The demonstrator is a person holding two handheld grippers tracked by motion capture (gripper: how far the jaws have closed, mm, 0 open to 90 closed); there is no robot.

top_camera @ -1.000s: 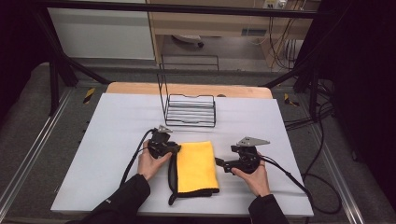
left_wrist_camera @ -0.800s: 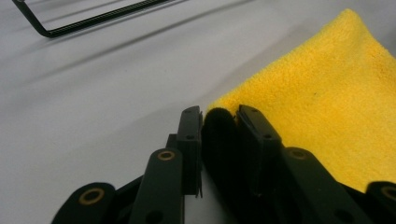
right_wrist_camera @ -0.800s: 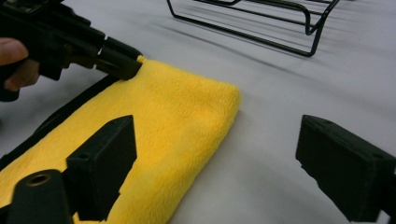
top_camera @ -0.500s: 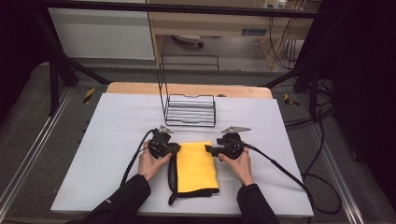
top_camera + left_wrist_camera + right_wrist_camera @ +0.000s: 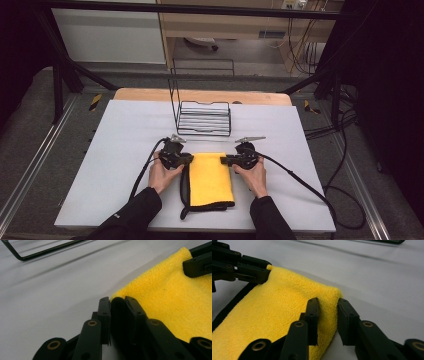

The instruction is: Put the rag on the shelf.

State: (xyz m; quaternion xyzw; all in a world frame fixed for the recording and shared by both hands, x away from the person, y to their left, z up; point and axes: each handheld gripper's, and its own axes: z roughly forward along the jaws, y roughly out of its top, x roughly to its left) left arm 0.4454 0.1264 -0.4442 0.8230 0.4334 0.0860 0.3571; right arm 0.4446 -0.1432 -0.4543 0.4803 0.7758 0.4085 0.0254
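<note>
A folded yellow cloth [image 5: 211, 179] with a black edge along its left and near sides lies flat on the white table [image 5: 115, 150]. My left gripper [image 5: 187, 159] lies at the cloth's far left corner. In the left gripper view its jaws [image 5: 117, 302] have closed a little further and are shut on the cloth's dark folded edge [image 5: 118, 315]. My right gripper [image 5: 224, 160] lies at the far right corner. Its jaws [image 5: 327, 303] have just been closing and pinch the yellow corner [image 5: 325, 297] between the pads. Both grippers lie low and point inward at each other.
A black wire rack [image 5: 204, 117] stands just beyond the cloth, at the middle of the table. Cables trail from both grippers, the right one off the table's right edge. A wooden board [image 5: 200, 95] lies behind the white surface.
My right gripper has come in leftward from beside the cloth to its far right corner, and its jaws have closed on it. The left hand has kept still at its corner.
</note>
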